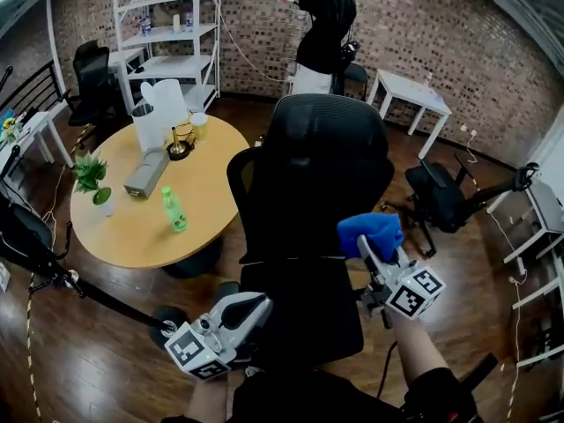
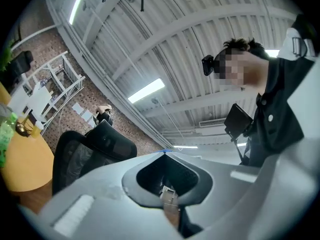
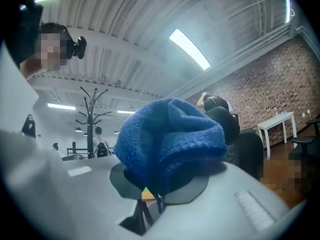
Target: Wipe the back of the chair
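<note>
A black office chair (image 1: 322,174) with a mesh back and headrest stands right in front of me, its back facing me. My right gripper (image 1: 367,247) is shut on a bunched blue cloth (image 1: 371,231), held at the right edge of the chair back near its lower part. In the right gripper view the blue cloth (image 3: 170,139) fills the space above the jaws and the chair (image 3: 237,134) shows behind it. My left gripper (image 1: 258,307) sits low by the seat's left side, jaws together and holding nothing; its view points up past the chair (image 2: 85,156).
A round wooden table (image 1: 132,232) at the left holds a green bottle (image 1: 174,210), a potted plant (image 1: 91,176) and a white pitcher (image 1: 159,108). A person (image 1: 322,33) stands behind the chair. Another black chair (image 1: 445,196) stands to the right, a white table (image 1: 410,91) beyond it.
</note>
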A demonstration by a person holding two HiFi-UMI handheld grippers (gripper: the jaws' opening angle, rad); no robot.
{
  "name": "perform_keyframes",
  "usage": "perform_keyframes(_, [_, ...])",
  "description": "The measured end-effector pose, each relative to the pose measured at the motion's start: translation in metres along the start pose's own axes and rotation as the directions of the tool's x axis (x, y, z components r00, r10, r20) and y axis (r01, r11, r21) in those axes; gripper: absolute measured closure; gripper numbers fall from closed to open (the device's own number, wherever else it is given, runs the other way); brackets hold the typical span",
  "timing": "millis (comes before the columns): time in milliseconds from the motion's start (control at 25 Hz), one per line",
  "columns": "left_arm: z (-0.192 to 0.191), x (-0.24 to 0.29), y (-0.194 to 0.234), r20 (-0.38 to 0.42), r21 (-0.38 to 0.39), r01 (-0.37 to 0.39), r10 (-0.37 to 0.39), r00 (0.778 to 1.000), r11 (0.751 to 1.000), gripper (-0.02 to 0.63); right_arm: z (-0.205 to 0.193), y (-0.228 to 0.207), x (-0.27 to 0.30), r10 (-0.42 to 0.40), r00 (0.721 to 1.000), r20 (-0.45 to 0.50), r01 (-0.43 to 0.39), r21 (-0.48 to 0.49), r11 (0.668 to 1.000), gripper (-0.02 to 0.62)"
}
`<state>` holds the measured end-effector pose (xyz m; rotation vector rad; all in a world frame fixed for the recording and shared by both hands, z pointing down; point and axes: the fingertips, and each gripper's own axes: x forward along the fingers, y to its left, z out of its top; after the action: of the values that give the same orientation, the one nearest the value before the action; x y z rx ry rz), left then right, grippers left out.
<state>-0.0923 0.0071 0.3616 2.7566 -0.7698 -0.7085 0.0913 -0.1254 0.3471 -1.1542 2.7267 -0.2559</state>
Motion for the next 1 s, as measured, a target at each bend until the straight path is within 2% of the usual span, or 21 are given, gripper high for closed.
perform_keyframes(80, [0.0,-0.004,0.014,-0.003,-0.012,-0.022,0.022,1.0,1.0,0.601,-0.003,-0.038,0.018,-0.051,0.998,-0.033,0.051,-0.01,0.999,0.543])
perform_keyframes(200, [0.005,-0.003,0.035,-0.008,-0.002,-0.061,0.061,0.998,0.998,0.601,0.004,-0.098,0.043,-0.153,0.985,-0.077,0.147,-0.081,0.986,0.543])
perform_keyframes(360, [0.015,0.012,0.049,-0.003,0.03,-0.103,0.103,0.995,0.994,0.601,0.02,-0.183,0.062,-0.307,0.945,-0.111,0.291,-0.134,0.947,0.543])
perform_keyframes(520, [0.026,0.024,0.06,0.003,0.081,-0.142,0.142,0.99,0.987,0.601,0.019,-0.236,0.092,-0.377,0.917,-0.131,0.36,-0.133,0.923,0.543])
perform_keyframes(640, [0.027,0.027,0.065,0.005,0.091,-0.157,0.157,0.988,0.983,0.601,0.013,-0.239,0.117,-0.354,0.926,-0.134,0.337,-0.134,0.932,0.543])
perform_keyframes(800, [0.03,0.025,0.073,0.005,0.106,-0.187,0.188,0.982,0.977,0.601,0.005,-0.213,0.166,-0.248,0.954,-0.166,0.225,-0.143,0.964,0.543])
perform_keyframes(1000, [0.033,0.015,0.076,0.024,0.119,-0.224,0.223,0.974,0.967,0.601,-0.015,-0.164,0.217,-0.115,0.965,-0.235,0.078,-0.161,0.984,0.543])
